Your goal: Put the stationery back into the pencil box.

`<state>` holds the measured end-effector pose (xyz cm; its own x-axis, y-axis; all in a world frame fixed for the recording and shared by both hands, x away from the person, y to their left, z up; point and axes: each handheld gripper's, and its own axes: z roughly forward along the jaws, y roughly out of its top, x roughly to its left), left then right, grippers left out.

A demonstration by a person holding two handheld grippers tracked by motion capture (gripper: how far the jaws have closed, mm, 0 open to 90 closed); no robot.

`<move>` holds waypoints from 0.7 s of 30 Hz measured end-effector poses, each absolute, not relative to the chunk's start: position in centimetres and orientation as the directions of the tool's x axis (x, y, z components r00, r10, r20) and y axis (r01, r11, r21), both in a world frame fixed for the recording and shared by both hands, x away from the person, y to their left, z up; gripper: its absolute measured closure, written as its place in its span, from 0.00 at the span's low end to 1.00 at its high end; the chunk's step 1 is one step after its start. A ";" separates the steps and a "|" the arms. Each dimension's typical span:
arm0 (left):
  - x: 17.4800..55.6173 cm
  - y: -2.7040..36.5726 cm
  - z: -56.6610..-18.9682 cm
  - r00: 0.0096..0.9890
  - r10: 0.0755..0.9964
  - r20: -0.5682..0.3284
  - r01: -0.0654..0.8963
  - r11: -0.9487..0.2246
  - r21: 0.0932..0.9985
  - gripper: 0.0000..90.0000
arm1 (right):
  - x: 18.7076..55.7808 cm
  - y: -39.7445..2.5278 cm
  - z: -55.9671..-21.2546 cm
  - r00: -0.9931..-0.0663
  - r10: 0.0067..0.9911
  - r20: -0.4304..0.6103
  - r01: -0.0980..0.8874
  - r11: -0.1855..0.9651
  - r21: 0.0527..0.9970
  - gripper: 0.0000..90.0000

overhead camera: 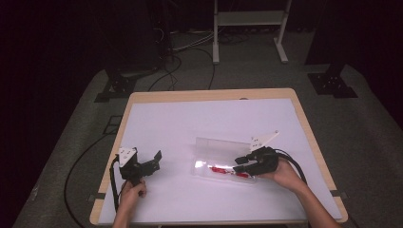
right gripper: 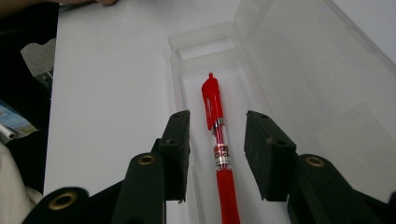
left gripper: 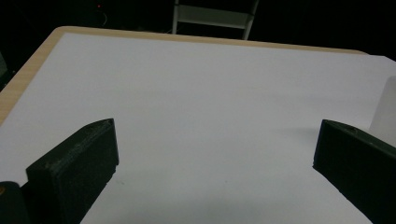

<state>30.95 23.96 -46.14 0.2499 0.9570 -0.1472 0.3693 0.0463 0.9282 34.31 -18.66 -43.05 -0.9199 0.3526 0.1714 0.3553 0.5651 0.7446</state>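
Observation:
A clear plastic pen case (overhead camera: pixel 202 167) lies open in the middle of the white table sheet, its lid (overhead camera: pixel 221 145) folded back. Inside lies a red pen (overhead camera: pixel 225 170), cap end away from my right gripper (overhead camera: pixel 239 164). In the right gripper view the pen (right gripper: pixel 214 100) runs lengthwise in the case (right gripper: pixel 289 79); my right gripper (right gripper: pixel 217 119) stands open, one jaw on each side of the pen, neither touching it. My left gripper (overhead camera: pixel 149 164) rests open over bare sheet left of the case. Its view shows the left gripper (left gripper: pixel 215 130) spread wide, with the case's corner (left gripper: pixel 385 112) at far right.
The table's wooden rim (overhead camera: pixel 214 94) frames the white sheet (overhead camera: pixel 190 123). Beyond the table, cables (overhead camera: pixel 180 61) run over grey floor, with black stand bases (overhead camera: pixel 119 85) (overhead camera: pixel 332 83) and a white frame (overhead camera: pixel 247 19) at the back.

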 end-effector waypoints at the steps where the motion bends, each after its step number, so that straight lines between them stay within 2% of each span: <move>1: 31.0 24.0 -46.1 0.250 0.957 -0.148 0.370 0.047 0.928 0.00 | 34.1 -18.9 -42.8 -0.921 0.355 0.163 0.350 0.566 0.746 0.65; 21: 31.0 24.0 -46.1 0.251 0.957 -0.148 0.370 0.047 0.928 0.00 | 33.1 -22.2 -42.0 -0.904 0.396 0.160 0.366 0.526 0.768 0.55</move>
<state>30.96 23.97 -46.14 0.2509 0.9566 -0.1480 0.3695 0.0466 0.9280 33.11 -22.19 -41.96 -0.9042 0.3961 0.1595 0.3659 0.5262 0.7676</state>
